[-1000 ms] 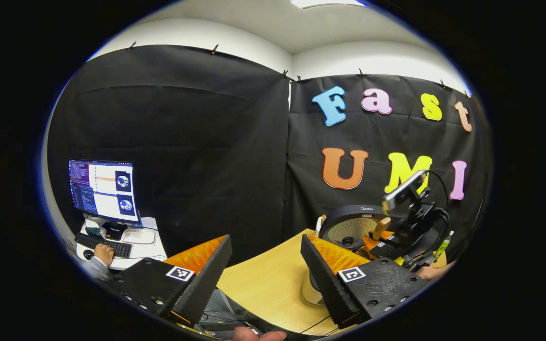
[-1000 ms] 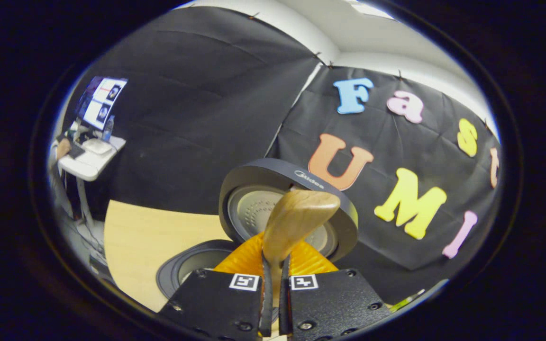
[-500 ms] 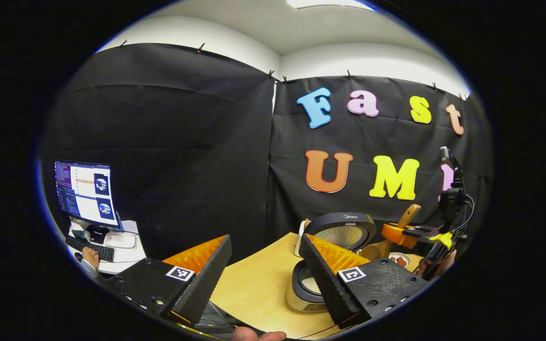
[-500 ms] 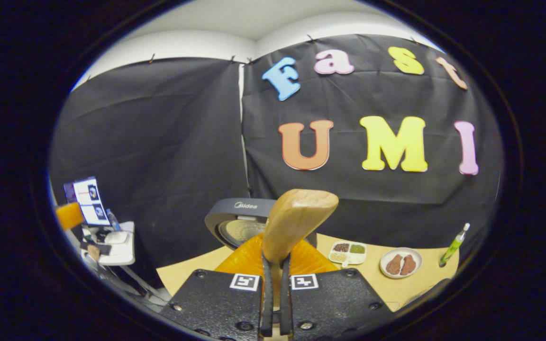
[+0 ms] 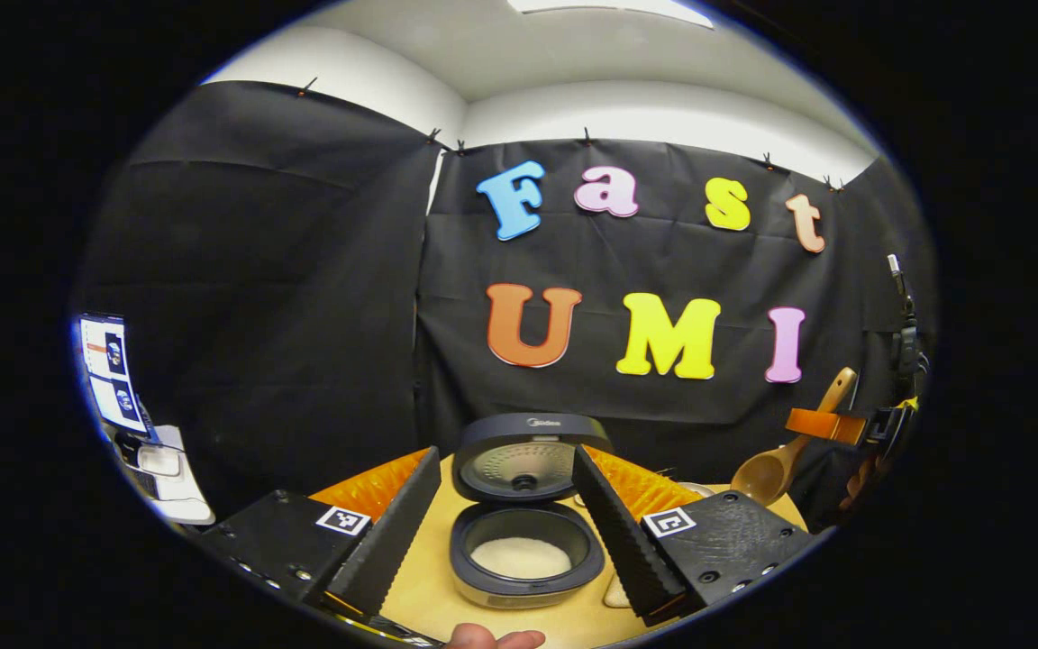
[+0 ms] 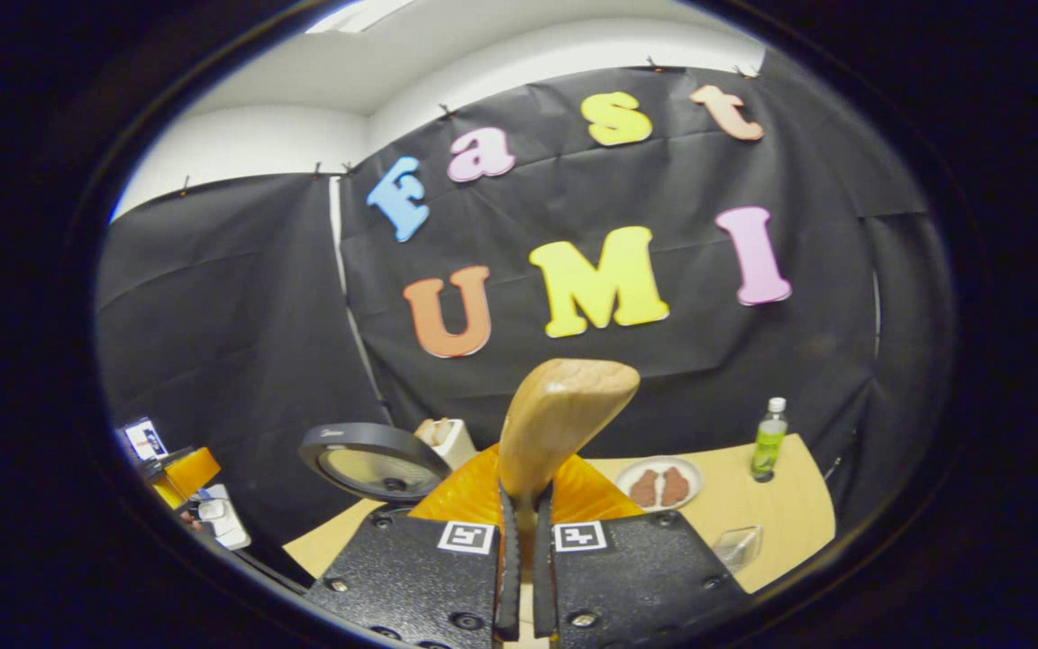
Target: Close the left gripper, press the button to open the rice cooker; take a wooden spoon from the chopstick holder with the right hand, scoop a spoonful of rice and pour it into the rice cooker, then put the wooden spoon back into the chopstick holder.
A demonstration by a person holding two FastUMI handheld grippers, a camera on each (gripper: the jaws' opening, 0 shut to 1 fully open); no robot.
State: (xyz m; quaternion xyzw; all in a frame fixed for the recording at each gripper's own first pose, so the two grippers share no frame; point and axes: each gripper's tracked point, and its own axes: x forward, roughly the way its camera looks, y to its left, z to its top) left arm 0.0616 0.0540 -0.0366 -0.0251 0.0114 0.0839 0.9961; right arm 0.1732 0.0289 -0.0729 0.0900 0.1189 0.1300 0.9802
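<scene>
The left tool [image 5: 505,532] was spread wide above the open rice cooker [image 5: 523,554], which sat on the counter [image 5: 573,622] with white rice inside. The right tool [image 6: 523,577] pinched the smooth, light brown wooden spoon [image 6: 564,415], held up off to the right. The spoon could slip or miss the chopstick holder if tilted.

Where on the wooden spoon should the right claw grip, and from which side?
Grip the light-brown wooden spoon on its slim upper handle, closing across it from both sides. That is how the right claw holds it: the handle end pokes past the fingers, and the round bowl hangs clear below, free to scoop.
</scene>
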